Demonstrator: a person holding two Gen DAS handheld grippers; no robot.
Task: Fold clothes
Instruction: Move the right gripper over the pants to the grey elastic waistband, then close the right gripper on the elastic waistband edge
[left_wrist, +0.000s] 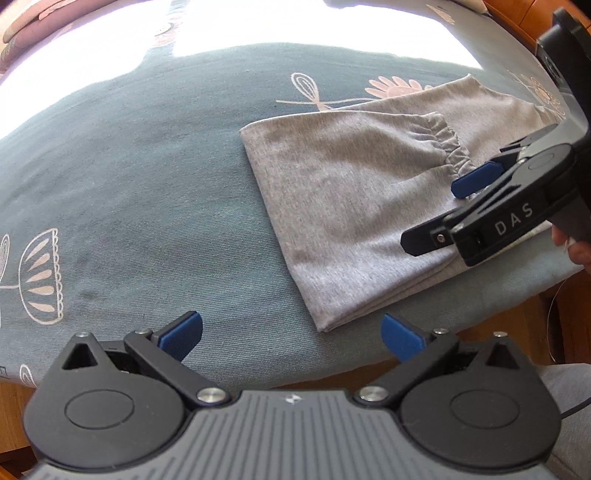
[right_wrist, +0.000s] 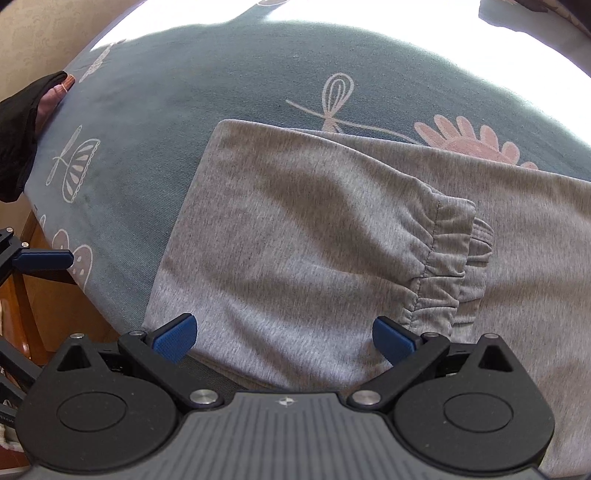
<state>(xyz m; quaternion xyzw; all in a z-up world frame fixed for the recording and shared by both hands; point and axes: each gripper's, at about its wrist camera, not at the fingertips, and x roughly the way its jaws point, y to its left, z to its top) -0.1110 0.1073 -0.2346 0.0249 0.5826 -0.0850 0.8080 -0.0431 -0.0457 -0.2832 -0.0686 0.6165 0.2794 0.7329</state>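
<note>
One pair of grey sweatpants (right_wrist: 295, 240) lay folded on the teal flower-print tablecloth (left_wrist: 147, 166), elastic cuff (right_wrist: 439, 258) on top. The right gripper (right_wrist: 284, 338) hovered right over them, fingers spread wide, and the left gripper (left_wrist: 291, 338) sat nearby, also apart, gripping nothing.

The folded grey knit trousers (right_wrist: 295, 236) are being supported by the teal cloth-covered table with pale flower prints (left_wrist: 129, 184), toward its near right edge in the left wrist view. An elastic-gathered cuff (right_wrist: 443, 251) is being carried on top of the trousers, right of their middle. The right gripper (left_wrist: 476, 177) is being held above the trousers' right part, jaws parted, just beside the cuff. The left gripper (left_wrist: 291, 338) is being held wide apart before the trousers' near folded corner, over the table's near edge. A printed whisk outline (right_wrist: 332, 99) is being left uncovered behind the trousers.
</note>
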